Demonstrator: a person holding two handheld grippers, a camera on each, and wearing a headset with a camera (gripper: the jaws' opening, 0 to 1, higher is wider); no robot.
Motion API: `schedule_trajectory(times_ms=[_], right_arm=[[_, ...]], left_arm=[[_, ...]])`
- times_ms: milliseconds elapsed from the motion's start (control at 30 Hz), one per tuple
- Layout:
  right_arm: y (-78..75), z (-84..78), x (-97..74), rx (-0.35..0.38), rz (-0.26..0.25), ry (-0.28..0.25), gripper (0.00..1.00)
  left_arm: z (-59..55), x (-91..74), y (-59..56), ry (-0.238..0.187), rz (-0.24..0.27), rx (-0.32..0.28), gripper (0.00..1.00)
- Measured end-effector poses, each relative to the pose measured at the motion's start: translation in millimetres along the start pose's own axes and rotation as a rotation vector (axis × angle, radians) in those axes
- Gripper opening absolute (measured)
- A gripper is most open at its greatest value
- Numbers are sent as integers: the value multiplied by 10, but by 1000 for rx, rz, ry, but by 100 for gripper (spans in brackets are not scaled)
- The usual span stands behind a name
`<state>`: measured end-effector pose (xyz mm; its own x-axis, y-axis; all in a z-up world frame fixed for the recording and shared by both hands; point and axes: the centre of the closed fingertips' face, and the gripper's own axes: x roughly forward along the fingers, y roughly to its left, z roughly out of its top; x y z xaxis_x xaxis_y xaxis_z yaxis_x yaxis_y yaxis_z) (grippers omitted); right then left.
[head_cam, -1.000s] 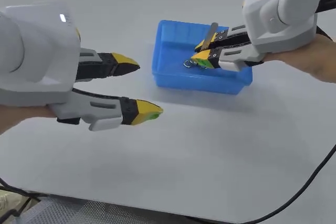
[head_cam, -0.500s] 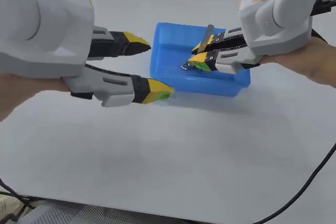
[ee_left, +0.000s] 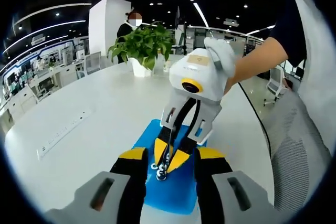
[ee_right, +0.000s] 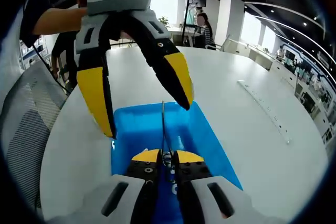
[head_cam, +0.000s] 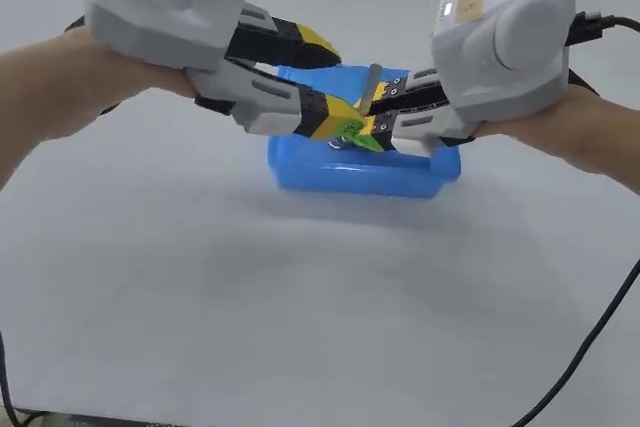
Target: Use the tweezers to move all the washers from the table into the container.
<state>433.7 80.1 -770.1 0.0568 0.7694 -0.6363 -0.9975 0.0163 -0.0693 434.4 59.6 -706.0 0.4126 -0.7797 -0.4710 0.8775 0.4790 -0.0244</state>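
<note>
A blue container [head_cam: 350, 172] stands mid-table. My right gripper [head_cam: 368, 120] hovers over it from the right, shut on the grey tweezers [head_cam: 375, 77], whose tip points down into the container. A few small metal washers [head_cam: 338, 143] lie at the tweezers' tip, inside the container. My left gripper [head_cam: 340, 90] reaches in from the left, open, its yellow tips straddling the right gripper's tips. In the left gripper view my own open left gripper [ee_left: 172, 153] frames the right gripper [ee_left: 170, 158] and the washers [ee_left: 159, 170]. In the right gripper view the tweezers [ee_right: 162, 124] rise from my right gripper [ee_right: 167, 156].
The white table [head_cam: 250, 307] spreads wide around the container. A black cable [head_cam: 600, 327] trails off the right gripper. Farther off are a potted plant [ee_left: 142, 48], a power strip [ee_left: 60, 135] and a mesh chair [ee_right: 26, 129].
My left gripper has swung right and away from me, from the open table to over the container, still open. The right gripper has stayed over the container with the tweezers.
</note>
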Motion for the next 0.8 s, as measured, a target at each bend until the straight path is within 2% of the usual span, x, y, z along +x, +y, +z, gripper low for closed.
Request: schedule_trajectory(times_ms=[133,233,300,367,433,467,533,633,733,800], right_arm=[[15,1,-7,-3,3,3,11],[23,6,-7,-6,5,5,11],[10,0,1,-4,6,3,11],[6,1,2,-3,6,2,11],[4,1,2,0,8,1,11],[5,3,3,-4,10,1,11],[18,5,4,-9,14,3,11],[23,7,0,-17,12,5,11],[10,34,-22,-24,-1,-5,11],[-15,83,-53,-23,-14,-21,11]], left_arm=[[83,120,50,2,-26,30,31],[108,195,23,11,-60,50,25],[84,236,-2,38,-92,78,21],[6,264,-78,87,-143,83,15],[-89,276,-89,139,-171,107,11],[-106,290,-37,143,-153,125,11],[-51,264,-84,140,-172,114,11],[-53,229,-107,144,-178,154,10],[-17,185,-95,135,-160,189,9],[-7,178,-32,124,-134,222,9]])
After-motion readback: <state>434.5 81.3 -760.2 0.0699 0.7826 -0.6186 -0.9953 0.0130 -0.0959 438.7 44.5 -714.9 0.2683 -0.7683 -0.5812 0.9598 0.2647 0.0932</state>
